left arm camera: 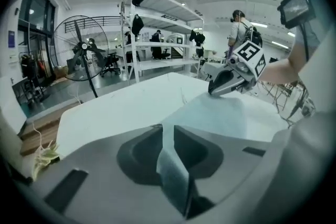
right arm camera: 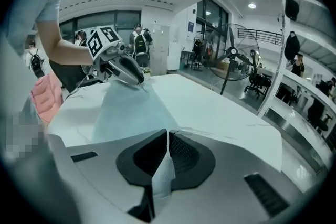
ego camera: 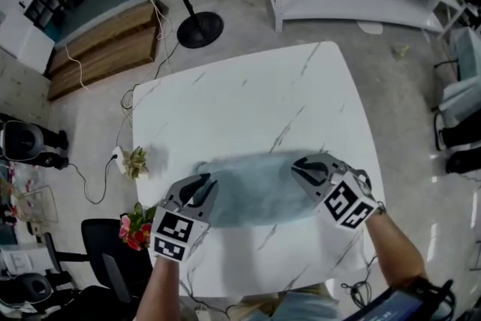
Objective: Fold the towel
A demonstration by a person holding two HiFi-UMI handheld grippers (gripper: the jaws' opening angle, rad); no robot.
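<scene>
Above the table (ego camera: 248, 94), left tongs (ego camera: 201, 183), right tongs (ego camera: 304, 166) slant down, pinching towel (ego camera: 255, 190).

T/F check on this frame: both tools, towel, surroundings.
1. The left tool is shut on the towel. True.
2. The right tool is empty. False: a fold of the towel is pinched between its jaws.
3. The towel spans from one tool to the other over the white table. True.
4. The towel is red. False: it is pale blue.
5. A standing fan is on the floor beyond the table. True.
</scene>
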